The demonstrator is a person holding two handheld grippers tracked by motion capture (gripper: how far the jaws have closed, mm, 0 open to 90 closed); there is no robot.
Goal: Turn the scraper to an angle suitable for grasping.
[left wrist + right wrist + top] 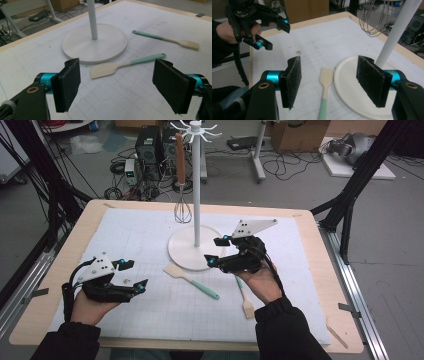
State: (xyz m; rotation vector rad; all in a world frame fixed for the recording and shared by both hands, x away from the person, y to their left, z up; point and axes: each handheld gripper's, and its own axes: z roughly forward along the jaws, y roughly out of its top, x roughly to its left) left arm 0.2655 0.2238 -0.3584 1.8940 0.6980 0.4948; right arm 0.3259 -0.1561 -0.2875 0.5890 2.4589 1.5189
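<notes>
the right gripper [214,251] hangs wide open and empty above the cream-bladed, mint-handled silicone spatula [191,281]; the left gripper [134,274] rests open, holding nothing.

We wear black sleeves [287,327] at both forearms. Our left gripper [129,274] and right gripper [216,251] are black frames with turquoise collars behind dark, felt-like rectangular pads [67,83]. A grey three-cornered plate [252,226], dotted with small holes, tops each; a black cable [67,295] trails from the left.
</notes>
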